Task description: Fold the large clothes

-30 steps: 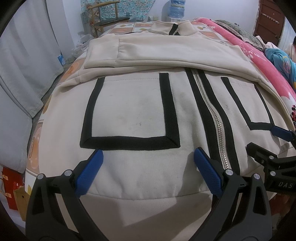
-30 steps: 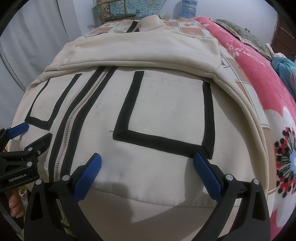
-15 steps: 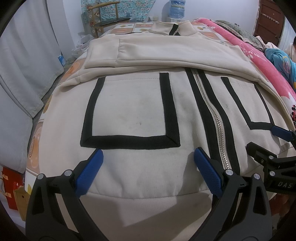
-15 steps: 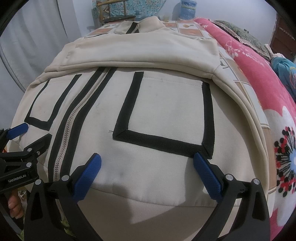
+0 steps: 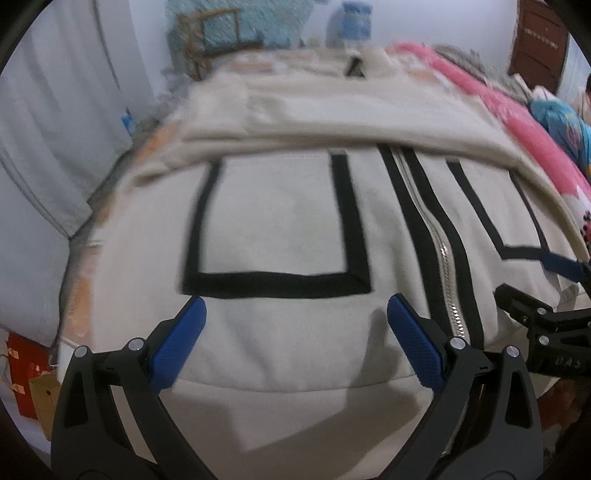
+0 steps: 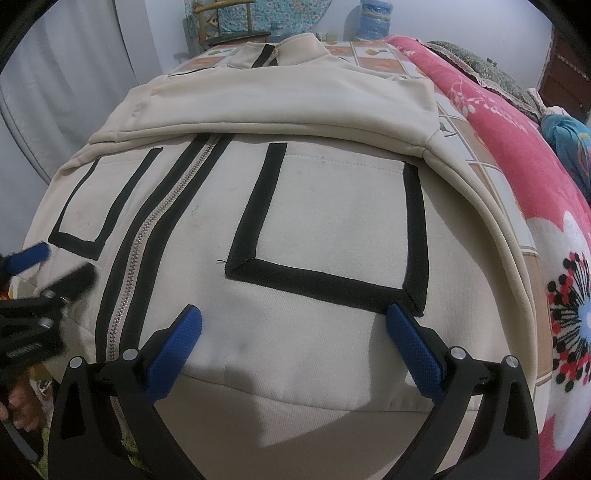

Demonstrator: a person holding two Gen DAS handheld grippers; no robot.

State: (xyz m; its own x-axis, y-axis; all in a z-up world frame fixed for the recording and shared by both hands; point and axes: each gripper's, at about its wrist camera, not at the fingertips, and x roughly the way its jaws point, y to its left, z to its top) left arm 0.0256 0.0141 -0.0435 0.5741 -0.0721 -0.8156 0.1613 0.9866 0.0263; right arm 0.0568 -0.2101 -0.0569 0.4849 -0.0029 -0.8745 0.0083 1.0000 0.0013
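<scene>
Left wrist view, somewhat blurred: cream zip-front jacket with black trim spread flat, front up, over a bed with an orange-and-white patterned sheet. Left gripper just above the hem band, blue-padded fingers spread wide, nothing between them. Directly ahead, a black-outlined patch pocket; right of it, the silver zipper between two black strips. Cream sleeves folded across the chest, collar at the far end. Right gripper at the right edge, over the hem beside the second pocket. Pink floral blanket along the right side, grey curtain on the left, a red box low beside the bed, a water bottle and a wooden chair at the back, dark wooden door top right.

Right wrist view, sharper: same jacket below, right gripper poised over the hem, fingers wide apart and empty. Black-outlined pocket ahead, zipper running off to the left. Left gripper at the left edge, motion-blurred, fingers apart, held by a hand. Pink blanket close along the jacket's right edge, checked sheet showing between them.
</scene>
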